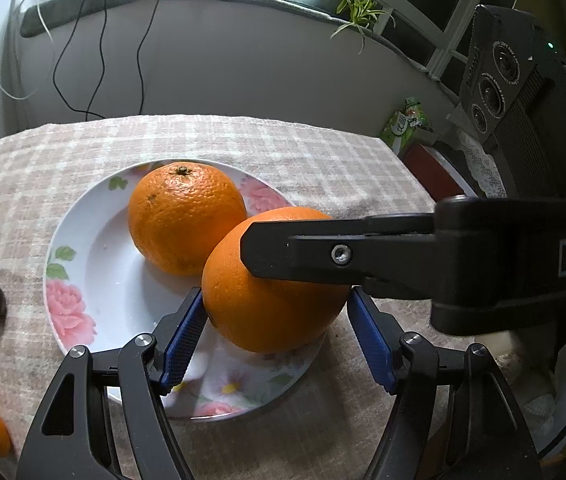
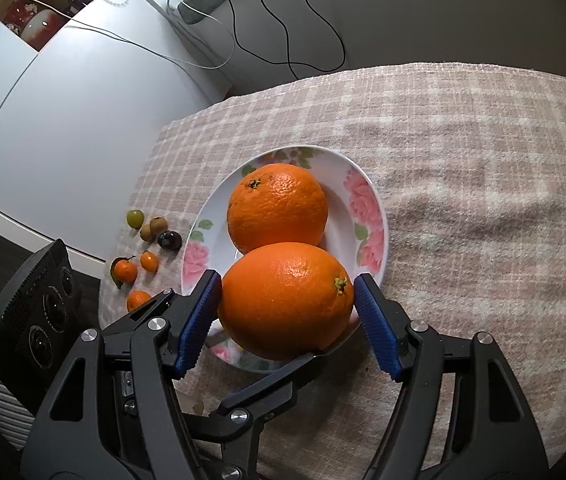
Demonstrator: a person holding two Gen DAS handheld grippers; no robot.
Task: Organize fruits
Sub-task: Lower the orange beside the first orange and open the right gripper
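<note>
2 grippers, left gripper (image 1: 277, 336) and right gripper (image 2: 287, 320), both clamp the near orange (image 2: 285, 300); loosen 1 before lifting clear.

The bench (image 2: 463, 152) is spread with a pink-and-cream checked cloth (image 2: 483, 208), rumpled in places. On the cloth rests a white plate (image 2: 367, 200) with pink roses round its rim. Left of the plate, near the bench's edge, lies a loose cluster of small fruit — a green one (image 2: 135, 218), a brownish one (image 2: 154, 229), a dark purple one (image 2: 169, 240), and three small mandarins (image 2: 149, 261), one of them (image 2: 125, 271) with a leaf attached — all apart from the plate
</note>
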